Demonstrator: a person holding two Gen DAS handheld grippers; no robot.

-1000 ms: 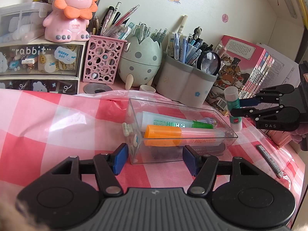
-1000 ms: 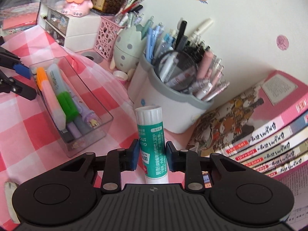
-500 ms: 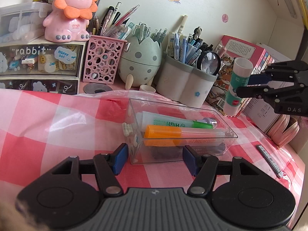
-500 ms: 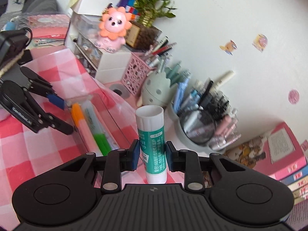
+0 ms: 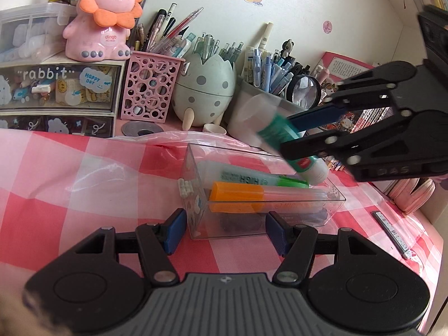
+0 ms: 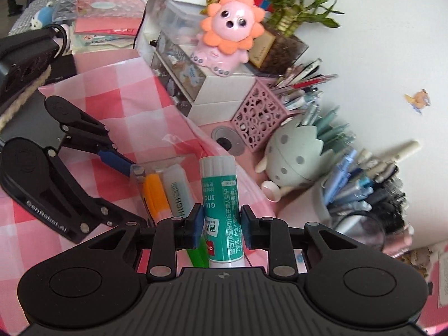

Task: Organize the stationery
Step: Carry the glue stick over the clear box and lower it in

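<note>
In the left wrist view, the left gripper [image 5: 225, 231] is clamped on the near end of a clear plastic box [image 5: 196, 196] that sits on the pink checked cloth [image 5: 56, 182], its 2 blue pads [image 5: 175, 231] pressing the box's side walls. Inside the box lie an orange highlighter [image 5: 238, 194] and a green highlighter [image 5: 252, 177], side by side. Above the far end of the box the right gripper [image 5: 291, 128] reaches in from the right, gripping a tilted, motion-blurred glue stick [image 5: 275, 131]. In the right wrist view, the right gripper [image 6: 219, 224] pinches the green-and-white glue stick [image 6: 221, 201] at its middle between both pads, cap pointing away from the camera. The stick hangs over the clear plastic box [image 6: 137, 172], with the left gripper [image 6: 131, 179] at the box's far end. A pink lion figure [image 6: 229, 33] stands on the drawers behind.
</note>
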